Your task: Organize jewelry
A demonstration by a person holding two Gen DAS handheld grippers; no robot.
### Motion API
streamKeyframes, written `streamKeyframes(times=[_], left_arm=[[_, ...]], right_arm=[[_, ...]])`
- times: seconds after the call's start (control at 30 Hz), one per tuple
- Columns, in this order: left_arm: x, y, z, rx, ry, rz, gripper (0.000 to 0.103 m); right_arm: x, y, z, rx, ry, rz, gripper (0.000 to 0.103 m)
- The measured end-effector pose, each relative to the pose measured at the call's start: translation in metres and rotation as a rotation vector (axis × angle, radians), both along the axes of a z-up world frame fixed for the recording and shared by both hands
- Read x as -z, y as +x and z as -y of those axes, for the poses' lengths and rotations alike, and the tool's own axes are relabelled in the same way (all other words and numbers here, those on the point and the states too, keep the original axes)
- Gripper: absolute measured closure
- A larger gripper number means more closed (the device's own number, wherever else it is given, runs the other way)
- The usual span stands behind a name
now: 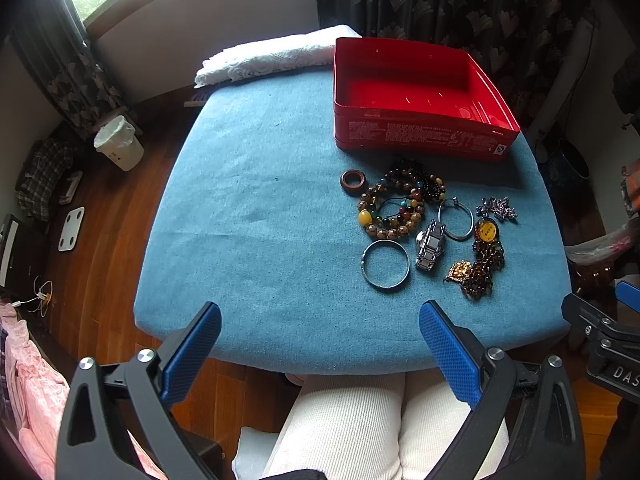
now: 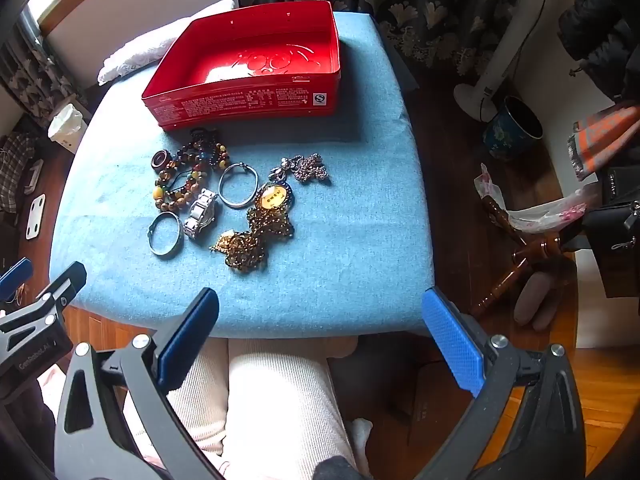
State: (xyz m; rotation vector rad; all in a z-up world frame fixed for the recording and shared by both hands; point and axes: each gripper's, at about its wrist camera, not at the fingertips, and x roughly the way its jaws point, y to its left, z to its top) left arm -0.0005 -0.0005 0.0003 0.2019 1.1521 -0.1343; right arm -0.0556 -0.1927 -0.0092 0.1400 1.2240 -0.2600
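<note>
An empty red tin box (image 1: 416, 96) (image 2: 248, 72) stands at the far side of the blue-covered table (image 1: 256, 208) (image 2: 352, 216). In front of it lies a pile of jewelry: bead bracelets (image 1: 394, 210) (image 2: 186, 178), a brown ring (image 1: 353, 180) (image 2: 161, 159), a silver bangle (image 1: 386, 264) (image 2: 165, 234), a wristwatch (image 1: 430, 250) (image 2: 201, 213), a thin hoop (image 1: 456, 218) (image 2: 238, 186), an amber pendant (image 1: 486, 232) (image 2: 273, 197), gold chains (image 1: 476, 272) (image 2: 252, 242). My left gripper (image 1: 320, 312) and right gripper (image 2: 320, 300) are both open and empty at the table's near edge.
A folded white cloth (image 1: 272, 56) (image 2: 136, 54) lies at the table's far left. A white bin (image 1: 119, 144) stands on the wooden floor at left. A fan base (image 2: 480, 100), a blue pot (image 2: 512, 128) and a wooden stand (image 2: 516, 256) are to the right. My knees (image 1: 360, 420) are under the near edge.
</note>
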Motion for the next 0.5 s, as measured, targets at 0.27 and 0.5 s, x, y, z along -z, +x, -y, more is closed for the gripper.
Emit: streamKeyframes(times=[0.27, 0.5], left_arm=[[0.0016, -0.0002, 0.0008, 0.0, 0.0, 0.001, 0.006], [0.0024, -0.0008, 0.0027, 0.002, -0.001, 0.002, 0.006]], right_arm=[[-0.0006, -0.0011, 0.0006, 0.0, -0.001, 0.001, 0.005], [-0.0027, 0.0003, 0.0023, 0.004, -0.003, 0.002, 0.005]])
